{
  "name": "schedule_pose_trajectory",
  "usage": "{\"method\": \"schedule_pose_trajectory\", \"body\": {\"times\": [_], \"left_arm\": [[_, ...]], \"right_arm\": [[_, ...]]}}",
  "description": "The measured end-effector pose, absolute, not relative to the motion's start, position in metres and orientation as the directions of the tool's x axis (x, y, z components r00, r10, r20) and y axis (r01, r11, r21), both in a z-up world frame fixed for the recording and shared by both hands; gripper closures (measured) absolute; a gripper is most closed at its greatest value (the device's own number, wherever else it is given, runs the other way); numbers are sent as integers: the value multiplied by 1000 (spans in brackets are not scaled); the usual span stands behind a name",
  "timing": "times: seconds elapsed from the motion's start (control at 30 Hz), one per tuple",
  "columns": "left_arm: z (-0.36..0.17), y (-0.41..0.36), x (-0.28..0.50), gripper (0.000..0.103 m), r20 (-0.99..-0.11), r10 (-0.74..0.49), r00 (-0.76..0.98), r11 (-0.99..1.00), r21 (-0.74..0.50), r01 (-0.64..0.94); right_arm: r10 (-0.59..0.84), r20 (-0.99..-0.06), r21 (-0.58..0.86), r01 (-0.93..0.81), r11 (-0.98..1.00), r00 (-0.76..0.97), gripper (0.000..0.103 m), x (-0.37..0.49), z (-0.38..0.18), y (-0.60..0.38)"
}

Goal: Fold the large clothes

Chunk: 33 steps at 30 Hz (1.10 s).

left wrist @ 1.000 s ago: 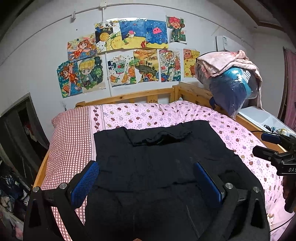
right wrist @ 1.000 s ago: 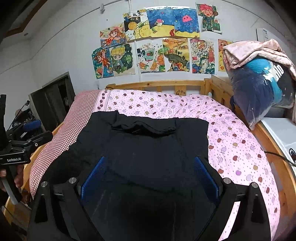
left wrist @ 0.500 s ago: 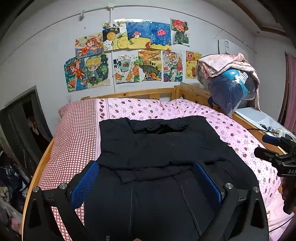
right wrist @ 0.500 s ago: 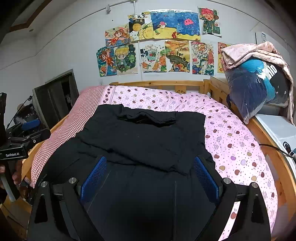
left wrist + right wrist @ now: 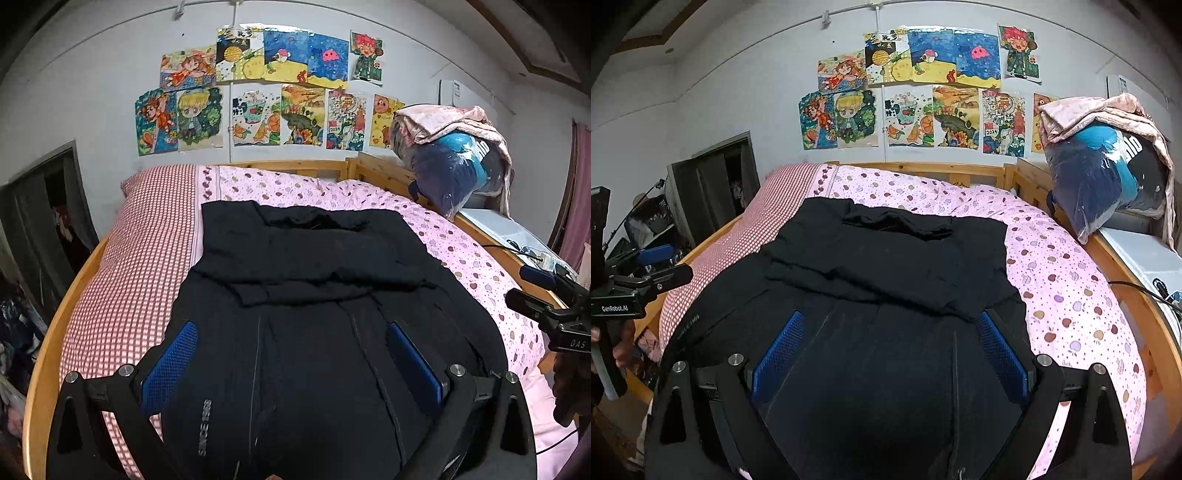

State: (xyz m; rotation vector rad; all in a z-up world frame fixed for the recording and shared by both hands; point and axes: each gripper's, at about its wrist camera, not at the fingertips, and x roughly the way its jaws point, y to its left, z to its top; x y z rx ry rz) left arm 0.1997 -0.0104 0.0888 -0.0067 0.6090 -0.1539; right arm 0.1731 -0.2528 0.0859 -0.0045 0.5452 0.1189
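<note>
Black clothing [image 5: 314,295] lay spread across the bed, a large dark garment with its far part folded over the near part, so a ragged hem ran across the middle; I could read pale lettering on the near fabric in the left wrist view. From the right wrist camera the same garment [image 5: 886,295] covered most of the near half of the pink dotted quilt [image 5: 1071,288], with a red checked sheet [image 5: 140,266] showing along its left side. My left gripper [image 5: 291,365] had its blue-padded fingers spread wide over the cloth, holding nothing, and my right gripper [image 5: 890,354] was likewise parted wide and empty above the fabric. Beyond the wooden bed frame [image 5: 1148,314], a bagged bundle of bedding [image 5: 1108,173] sat at the right, and children's drawings [image 5: 266,92] covered the wall.
</note>
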Motion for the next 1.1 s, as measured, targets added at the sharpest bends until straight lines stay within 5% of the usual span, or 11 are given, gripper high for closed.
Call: {"method": "schedule_pose_trajectory", "body": {"times": [0.4, 0.83, 1.1], "left_arm": [[77, 4, 173, 0, -569, -115, 815, 991, -12, 132], [46, 15, 135, 0, -522, -174, 835, 979, 0, 204], [12, -3, 118, 0, -569, -182, 802, 960, 73, 270]], "right_arm": [[145, -546, 74, -125, 989, 825, 11, 145, 64, -257], [114, -595, -6, -147, 989, 795, 11, 114, 28, -258], [106, -642, -67, -194, 979, 759, 10, 97, -1, -252]]}}
